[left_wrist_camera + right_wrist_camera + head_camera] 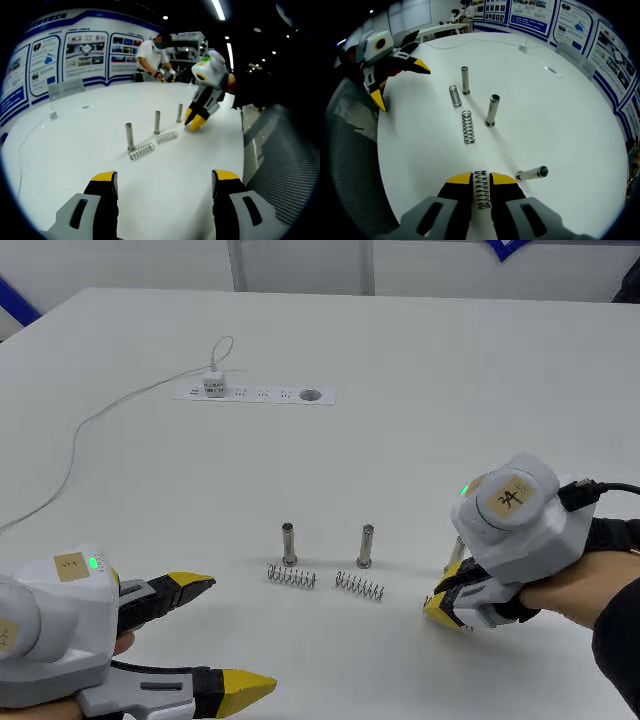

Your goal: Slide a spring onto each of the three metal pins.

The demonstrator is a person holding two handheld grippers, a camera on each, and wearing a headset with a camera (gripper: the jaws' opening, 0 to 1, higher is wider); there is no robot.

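Two metal pins (pixel 288 543) (pixel 366 545) stand upright on the white table (pixel 420 420). A spring (pixel 291 576) (pixel 359 586) lies in front of each. A third pin (pixel 532 173) stands just right of my right gripper (pixel 481 176), whose jaws are shut on a third spring (pixel 481 192), held low by the tabletop. In the head view the right gripper (pixel 440 608) half hides that pin (pixel 458 552). My left gripper (pixel 228 633) hovers open at the near left, apart from the pins, with nothing between its fingers (pixel 105 177).
A flush power strip (pixel 255 393) with a white charger and cable (pixel 90 425) lies at the back of the table. The table edge (pixel 242 150) runs close to the right gripper's side. A person (pixel 150 55) stands far behind the table.
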